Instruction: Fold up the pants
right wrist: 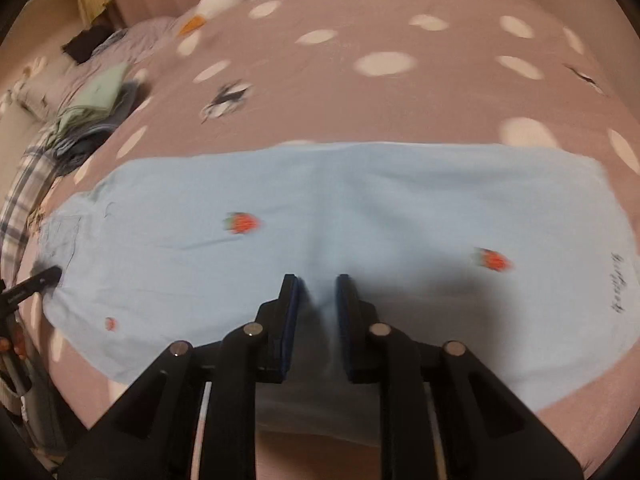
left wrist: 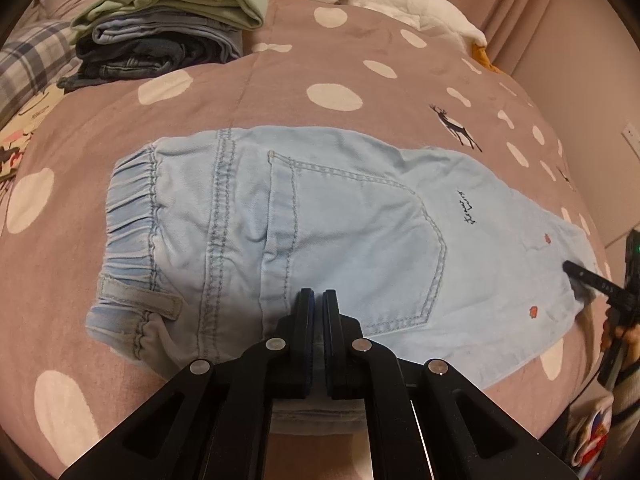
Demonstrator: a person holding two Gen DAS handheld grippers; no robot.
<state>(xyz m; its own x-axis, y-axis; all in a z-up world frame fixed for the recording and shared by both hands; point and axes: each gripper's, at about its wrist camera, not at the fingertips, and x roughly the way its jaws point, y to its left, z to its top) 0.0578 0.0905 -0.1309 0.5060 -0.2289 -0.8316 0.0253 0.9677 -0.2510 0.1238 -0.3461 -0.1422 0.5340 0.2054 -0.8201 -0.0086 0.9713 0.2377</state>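
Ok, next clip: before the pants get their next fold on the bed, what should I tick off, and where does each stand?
1. Light blue pants lie flat, legs stacked on the bedspread: ok.
2. Left gripper pinches the near edge by the back pocket: ok, jaws nearly together on the fabric.
3. Right gripper closed on leg fabric: not ok, a gap shows.
4. Right view sharp enough to judge: not ok, blurred.
5. Folded clothes stack apart from the pants: ok.
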